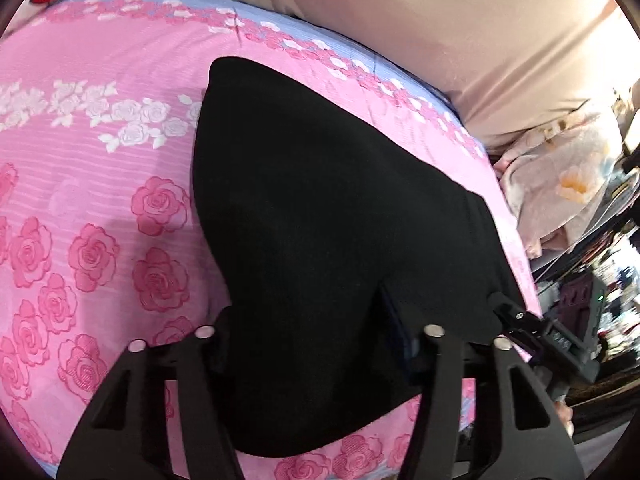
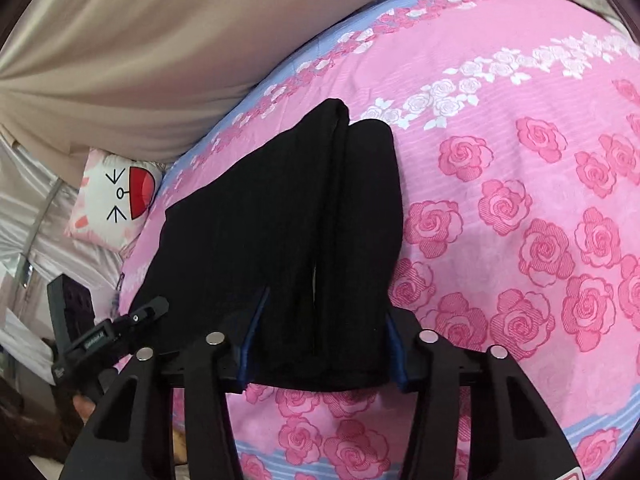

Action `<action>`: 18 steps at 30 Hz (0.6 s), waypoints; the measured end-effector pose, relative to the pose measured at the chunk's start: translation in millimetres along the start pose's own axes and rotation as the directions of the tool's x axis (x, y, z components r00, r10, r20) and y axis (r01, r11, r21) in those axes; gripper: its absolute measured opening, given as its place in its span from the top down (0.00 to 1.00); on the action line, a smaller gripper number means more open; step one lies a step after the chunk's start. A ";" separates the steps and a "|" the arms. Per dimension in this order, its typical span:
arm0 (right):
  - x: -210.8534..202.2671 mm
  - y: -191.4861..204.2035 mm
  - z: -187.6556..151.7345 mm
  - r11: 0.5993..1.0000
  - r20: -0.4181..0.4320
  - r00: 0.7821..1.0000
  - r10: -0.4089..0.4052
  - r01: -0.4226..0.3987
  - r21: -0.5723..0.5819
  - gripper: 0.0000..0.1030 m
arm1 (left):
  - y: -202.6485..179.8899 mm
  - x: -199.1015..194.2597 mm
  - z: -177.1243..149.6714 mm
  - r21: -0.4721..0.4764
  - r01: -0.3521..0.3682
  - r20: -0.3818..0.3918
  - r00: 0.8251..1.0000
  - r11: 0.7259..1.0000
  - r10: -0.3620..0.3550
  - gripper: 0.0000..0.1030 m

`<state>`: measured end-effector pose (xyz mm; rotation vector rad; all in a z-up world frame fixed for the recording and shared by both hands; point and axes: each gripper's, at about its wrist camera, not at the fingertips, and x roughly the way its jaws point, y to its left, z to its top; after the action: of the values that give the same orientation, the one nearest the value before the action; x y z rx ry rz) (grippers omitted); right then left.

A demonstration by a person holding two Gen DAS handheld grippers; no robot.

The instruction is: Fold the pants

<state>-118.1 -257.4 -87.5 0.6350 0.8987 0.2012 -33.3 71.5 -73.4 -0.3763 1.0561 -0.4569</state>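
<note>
Pink rose-print bedsheet (image 1: 80,200) with a pale blue border covers the bed in both wrist views; beige fabric (image 1: 440,20), maybe a curtain or cover, runs along the far edge. Black pants (image 1: 320,200) lie on the sheet, near the bed's front edge. In the right wrist view the two legs lie side by side, touching, ends pointing away toward the beige fabric, with a seam-like gap between them.

Left gripper (image 1: 316,344): fingers spread wide, black cloth fills the space between them, fingertips hidden under or against the fabric. Cannot tell whether it actually pinches anything. The right gripper shows at the right edge of this view, at the pants' side edge.

Right gripper (image 2: 324,344): spread wide, blue-padded fingers (image 2: 252,332) sit on either side of the pants' near end, the cloth lying between them. Grip not confirmed; jaws look apart, not closed on it.

Cartoon cat-face pillow (image 2: 116,196), white with red mouth, sits at the far left corner of the bed in the right view. Floral pink-white bedding (image 1: 568,184) is bunched just beside the bed on the right in the left view. Cluttered dark furniture beyond it, blurred.
</note>
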 end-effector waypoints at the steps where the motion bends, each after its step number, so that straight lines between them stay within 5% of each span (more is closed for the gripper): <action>1: -2.0 3.7 0.1 1.000 0.006 1.000 0.000 0.000 -0.004 0.59 | 1.9 -3.3 1.5 -0.012 0.014 0.000 1.000 1.000 -0.014 0.57; 5: -16.2 23.7 4.7 0.999 0.039 0.999 0.009 -0.007 -0.042 0.64 | -10.1 -27.5 4.6 0.036 -0.005 0.053 0.999 0.999 0.003 0.78; 13: -73.0 83.7 28.2 0.982 0.146 0.988 0.060 -0.032 -0.185 0.65 | -49.1 -76.8 38.3 0.136 0.090 0.116 0.988 0.987 -0.106 0.83; 18: -91.9 120.8 84.2 0.954 0.254 0.962 0.095 -0.015 -0.299 0.65 | -84.2 -95.3 84.4 0.250 0.091 0.209 0.967 0.964 -0.145 0.83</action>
<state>-97.8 -235.4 83.4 0.3966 0.5760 0.2871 -12.5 57.3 77.2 -0.2708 0.7495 -0.6269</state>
